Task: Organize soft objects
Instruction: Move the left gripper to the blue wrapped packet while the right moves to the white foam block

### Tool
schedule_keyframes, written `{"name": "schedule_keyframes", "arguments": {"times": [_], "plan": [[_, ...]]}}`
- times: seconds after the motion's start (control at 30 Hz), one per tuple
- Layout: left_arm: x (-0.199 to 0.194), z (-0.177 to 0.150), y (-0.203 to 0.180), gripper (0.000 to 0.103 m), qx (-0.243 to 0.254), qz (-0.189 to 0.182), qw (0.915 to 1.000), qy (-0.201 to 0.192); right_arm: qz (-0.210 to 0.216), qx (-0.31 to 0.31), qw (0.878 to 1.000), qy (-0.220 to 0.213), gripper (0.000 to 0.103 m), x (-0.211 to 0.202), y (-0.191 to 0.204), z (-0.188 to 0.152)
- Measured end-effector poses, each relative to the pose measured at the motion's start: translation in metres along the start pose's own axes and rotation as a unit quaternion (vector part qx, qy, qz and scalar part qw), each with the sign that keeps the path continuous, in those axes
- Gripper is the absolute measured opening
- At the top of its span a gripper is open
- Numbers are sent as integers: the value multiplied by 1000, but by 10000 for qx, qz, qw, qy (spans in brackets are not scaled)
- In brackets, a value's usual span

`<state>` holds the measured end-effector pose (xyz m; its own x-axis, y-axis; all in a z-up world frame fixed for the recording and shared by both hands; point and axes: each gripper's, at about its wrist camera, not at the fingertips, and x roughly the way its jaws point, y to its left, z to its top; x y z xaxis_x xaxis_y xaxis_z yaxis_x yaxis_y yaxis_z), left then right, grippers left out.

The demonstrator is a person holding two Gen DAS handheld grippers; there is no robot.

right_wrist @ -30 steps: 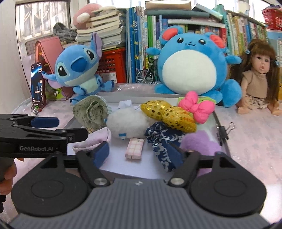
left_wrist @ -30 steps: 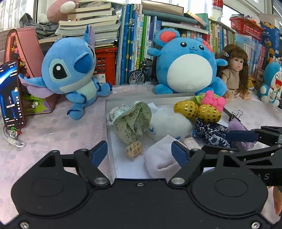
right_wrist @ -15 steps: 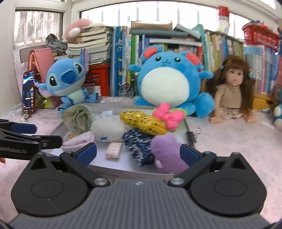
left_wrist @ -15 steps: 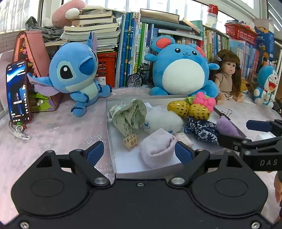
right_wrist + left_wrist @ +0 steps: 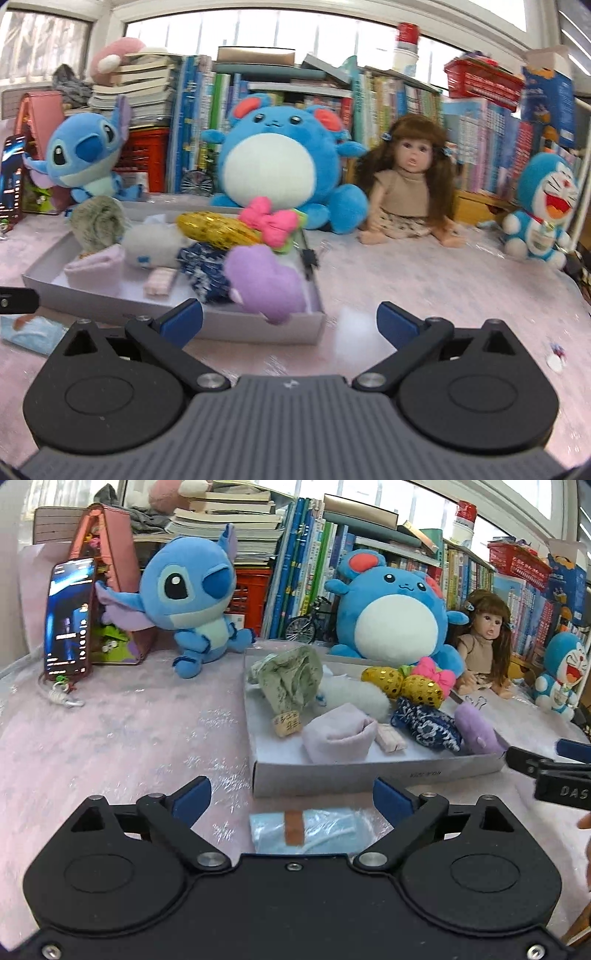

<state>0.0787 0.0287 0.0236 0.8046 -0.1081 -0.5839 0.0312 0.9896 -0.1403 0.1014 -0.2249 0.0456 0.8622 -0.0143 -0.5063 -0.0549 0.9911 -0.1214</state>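
The left tongs (image 5: pixel 291 797) are opening over a blue cloth (image 5: pixel 306 830) on the desk (image 5: pixel 122 738), gripping nothing. The right tongs (image 5: pixel 290 319) gape wide and empty beside the tray (image 5: pixel 236 326).

A phone (image 5: pixel 68 618) stands upright at the far left of the bench (image 5: pixel 110 738), leaning against a pink case (image 5: pixel 110 554); its screen is lit. A strap (image 5: pixel 64 698) lies on the bench just in front of it. Stacked books (image 5: pixel 225 520) and upright books (image 5: pixel 306 572) fill the far side, with a red crate (image 5: pixel 251 590) below the stack. A miniature bicycle (image 5: pixel 308 622) stands before the upright books. A red basket (image 5: pixel 484 83) sits on top at the far right. A binder clip (image 5: pixel 476 701) lies beside the box's right wall.
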Motion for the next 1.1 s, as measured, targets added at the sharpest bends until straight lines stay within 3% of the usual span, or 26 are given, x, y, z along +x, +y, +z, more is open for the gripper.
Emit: {"name": "schedule_keyframes", "arguments": {"times": [0.4, 0.63, 0.9, 1.1], "plan": [[8, -20, -12, 99, 81, 212, 9997, 60, -668, 197, 9973, -236, 103, -15, -18, -20], [14, -25, -17, 99, 124, 362, 9992, 121, -903, 263, 9956, -29, 103, -5, -27, -29], [19, -29, -23, 100, 320, 467, 9982, 177, -734, 276, 9966, 252, 103, 8, -29, -33], [21, -29, -26, 100, 390, 506, 9977, 211, -770, 251, 9965, 227, 103, 10, -24, -32]]}}
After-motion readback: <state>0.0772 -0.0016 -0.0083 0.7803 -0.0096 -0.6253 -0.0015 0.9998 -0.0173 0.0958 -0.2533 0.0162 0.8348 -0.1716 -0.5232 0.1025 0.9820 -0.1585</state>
